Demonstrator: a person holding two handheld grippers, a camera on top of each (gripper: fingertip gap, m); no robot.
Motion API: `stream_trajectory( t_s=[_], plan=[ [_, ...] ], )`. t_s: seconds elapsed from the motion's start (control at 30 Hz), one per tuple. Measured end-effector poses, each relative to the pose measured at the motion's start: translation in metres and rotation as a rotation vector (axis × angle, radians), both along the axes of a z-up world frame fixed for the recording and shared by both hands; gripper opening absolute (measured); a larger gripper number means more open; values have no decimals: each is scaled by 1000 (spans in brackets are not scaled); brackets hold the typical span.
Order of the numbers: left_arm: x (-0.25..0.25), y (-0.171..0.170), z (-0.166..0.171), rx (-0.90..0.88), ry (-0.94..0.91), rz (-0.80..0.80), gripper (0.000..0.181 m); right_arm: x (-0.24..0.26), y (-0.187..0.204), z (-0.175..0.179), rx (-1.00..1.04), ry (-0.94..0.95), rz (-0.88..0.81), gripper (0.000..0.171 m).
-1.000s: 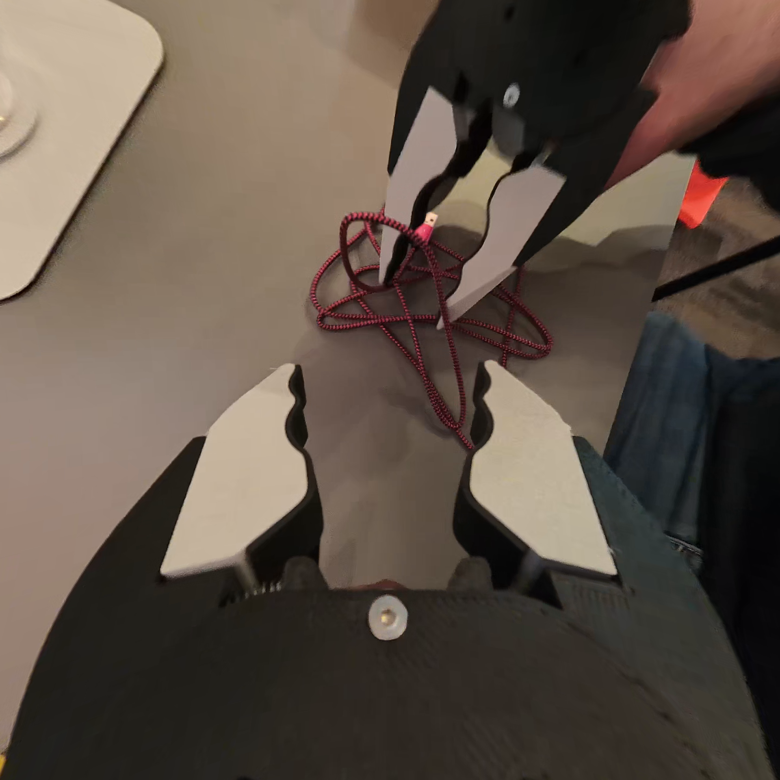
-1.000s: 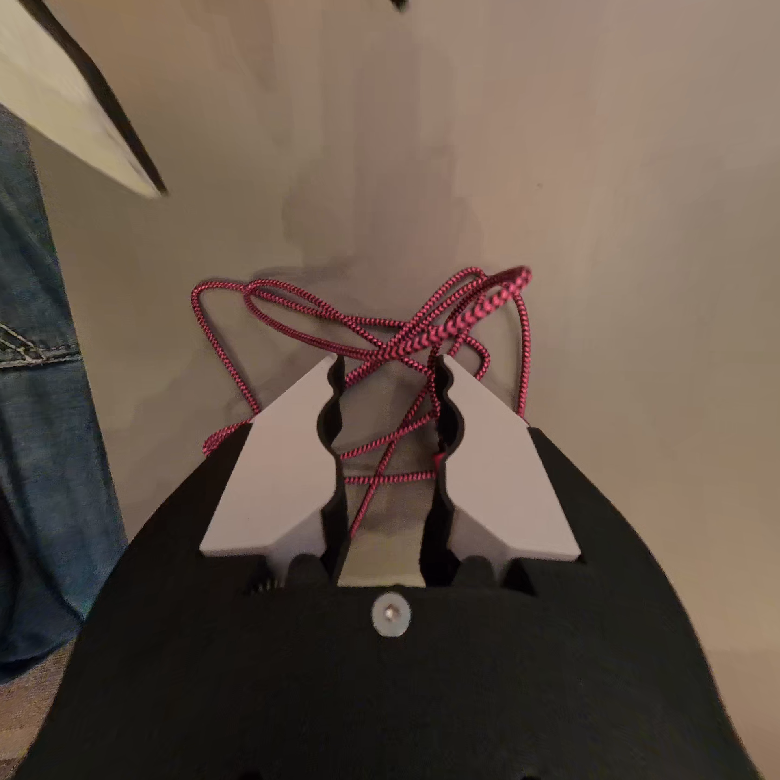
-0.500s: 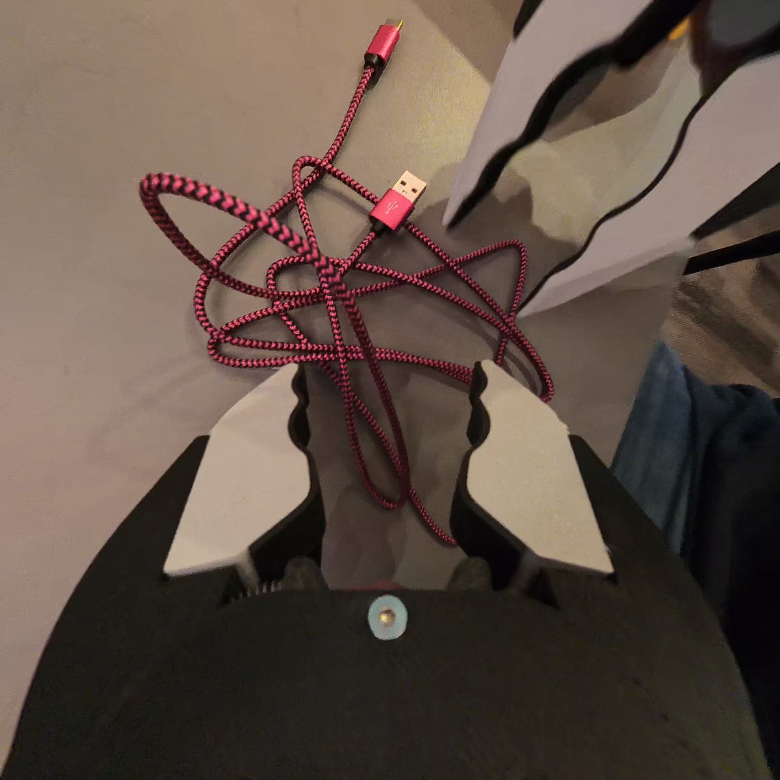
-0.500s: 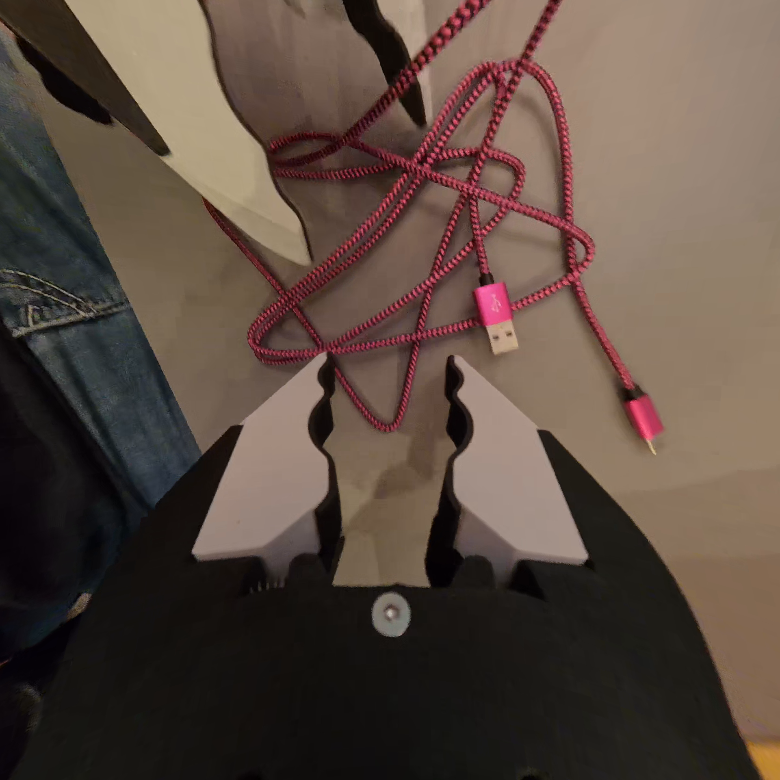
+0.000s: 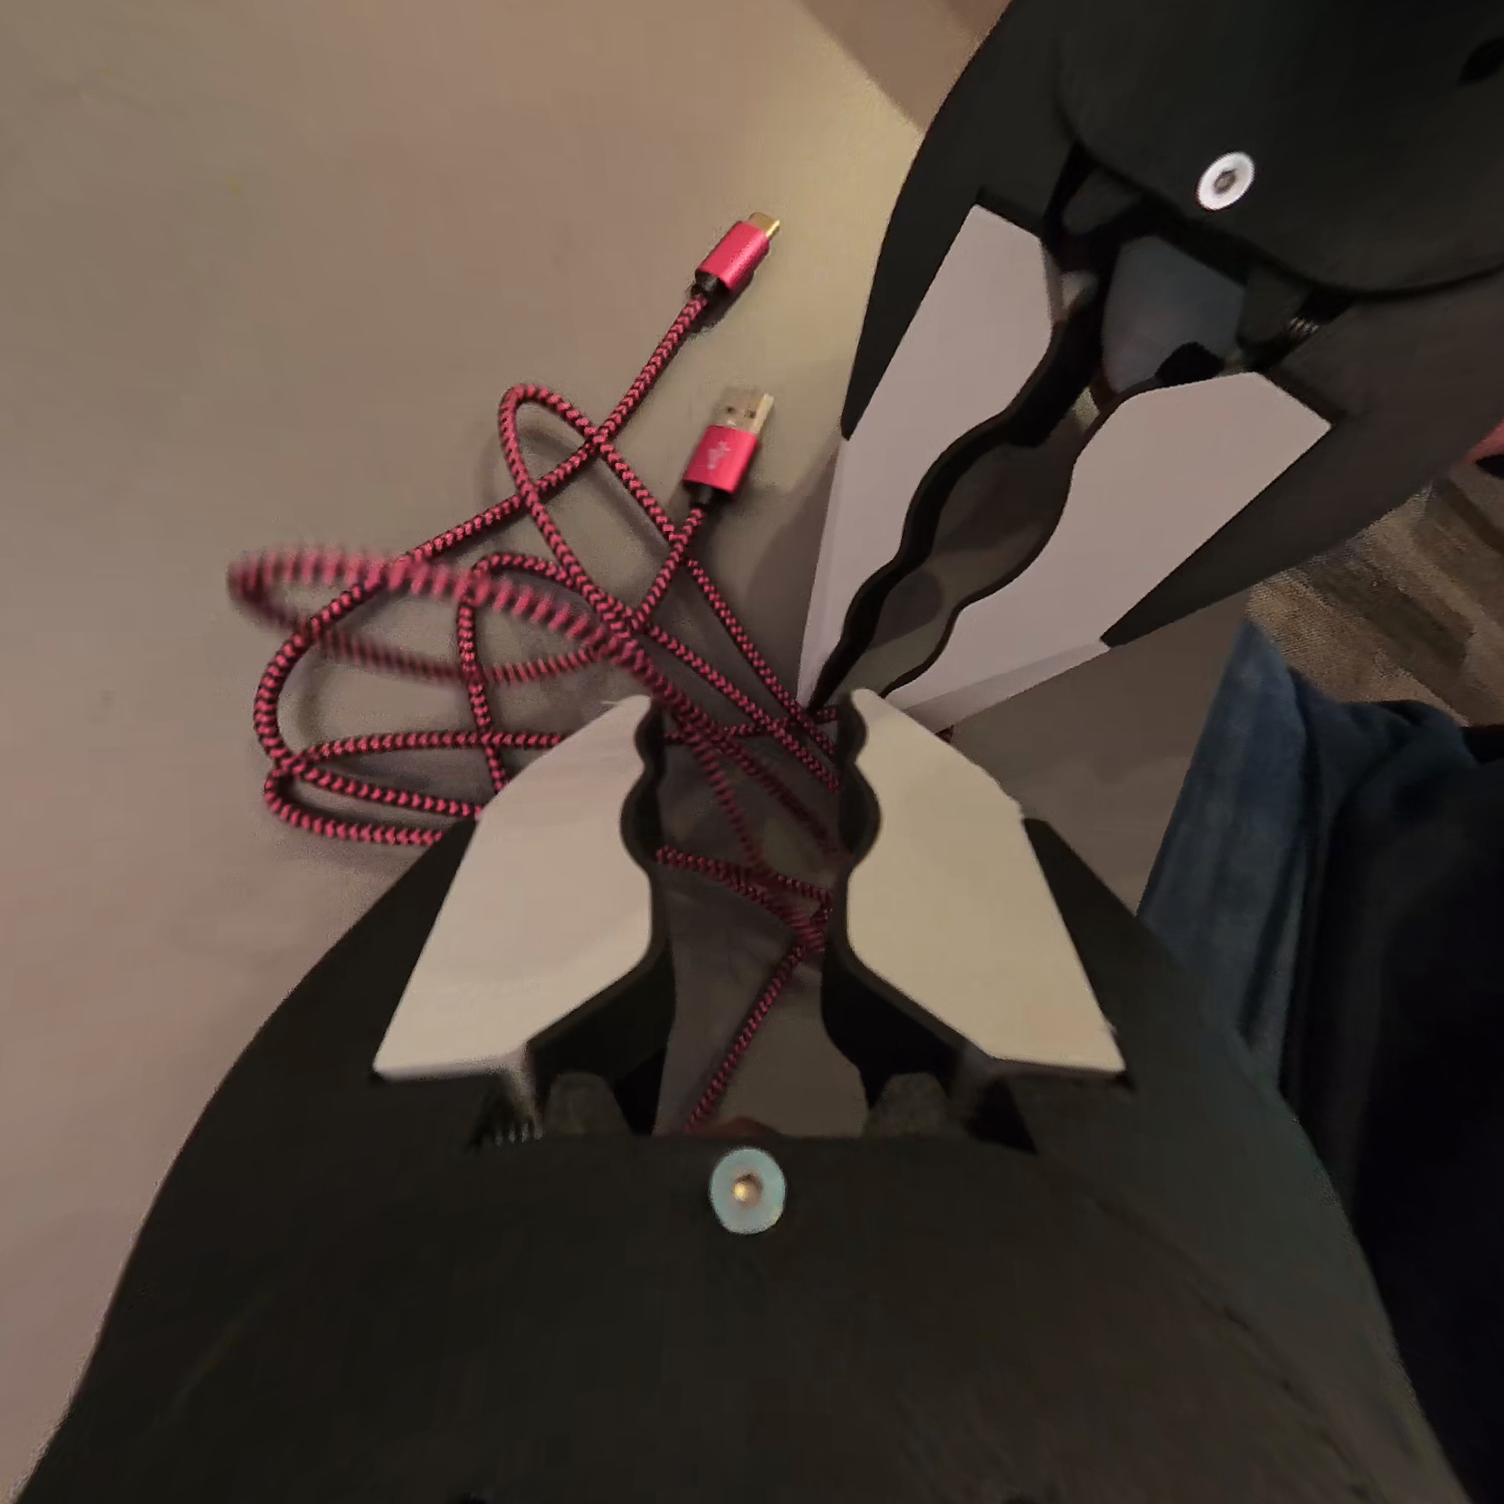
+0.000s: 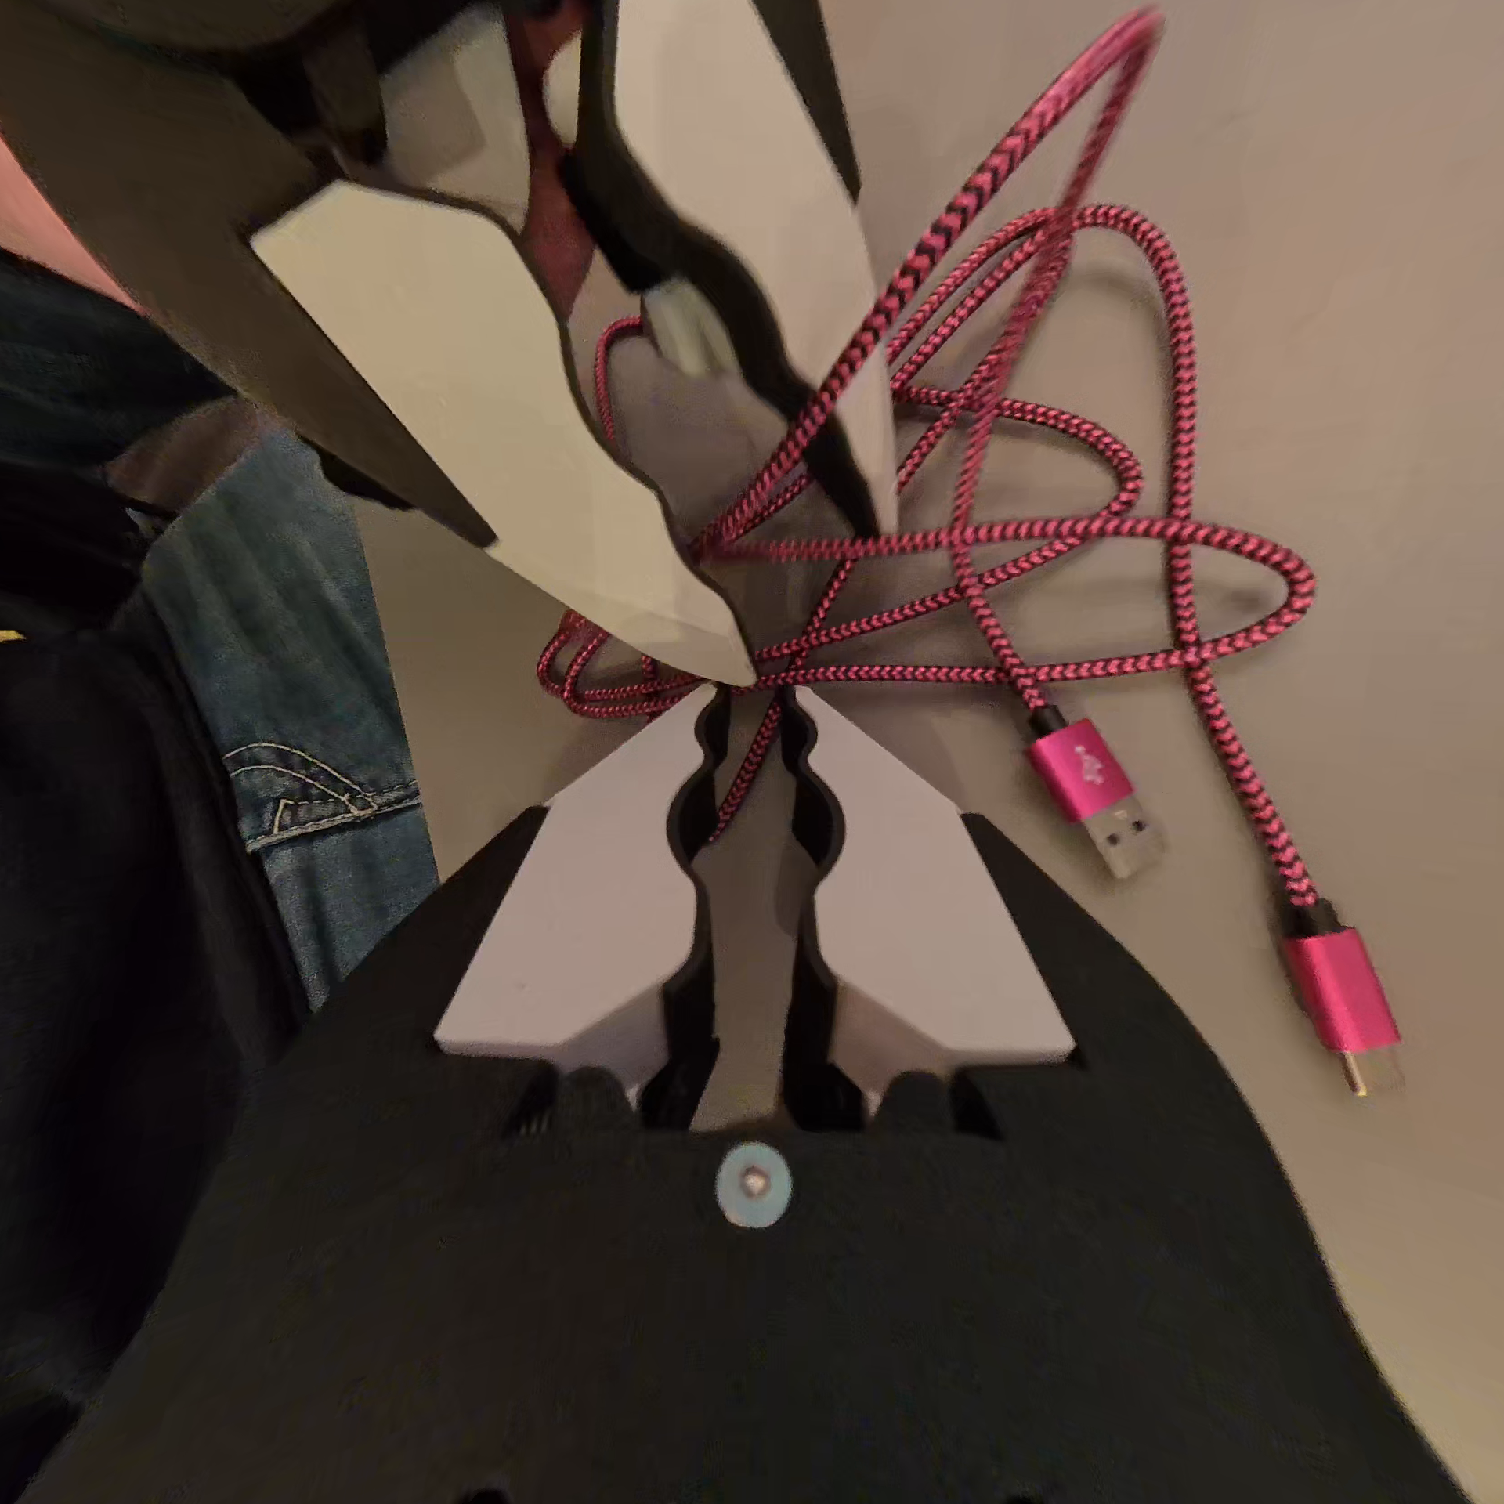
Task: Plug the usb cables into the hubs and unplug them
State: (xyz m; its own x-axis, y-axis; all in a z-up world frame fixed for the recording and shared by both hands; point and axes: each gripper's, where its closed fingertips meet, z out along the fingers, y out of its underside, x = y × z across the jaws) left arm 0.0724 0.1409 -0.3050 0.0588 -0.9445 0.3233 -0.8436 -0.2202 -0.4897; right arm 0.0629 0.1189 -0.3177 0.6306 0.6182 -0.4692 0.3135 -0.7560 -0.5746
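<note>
— What are the two of them doing over there?

— Both are working at the tangled magenta-and-black braided usb cable [image 6: 1058, 561] lying on the plain grey surface [image 5: 244, 244]. The right tongs [image 6: 753, 716] are nearly closed, their tips pinching a strand or two of the tangle. The left tongs [image 5: 749, 716] are standing moderately open, with several strands running between the fingers, but I'm not seeing them clamp anything.

— Where are the plugs?

— Both are lying free. The flat silver-tipped plug with the magenta metal sleeve [image 6: 1090, 789] is resting just to the right of the right tongs, and the smaller plug with a magenta sleeve [image 6: 1343, 1009] is lying a little further right and nearer. From the left tongs they are ahead and slightly left [image 5: 724, 448], [image 5: 732, 260].

— Any hub?

— None is showing. I'd judge they are only sorting out the cable; nothing is being plugged yet. Next, one pair needs to let go of the strand and take a plug by its sleeve, squarely, while the hub gets found.
</note>
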Motion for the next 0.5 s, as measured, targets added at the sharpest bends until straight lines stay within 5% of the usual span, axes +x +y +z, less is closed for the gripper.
stream_trajectory(
  t_s=[0.13,0.33,0.5],
  plan=[
    [-19,-3,3,10,69,13,83,-3,-4,0,-5,-7,-1,8],
    [-32,-6,-22,204,193,47,111,-11,-5,0,-15,29,2,5],
    [-27,-6,-26,311,207,-9,97,-9,-5,8,22,49,14,8]
  ],
)
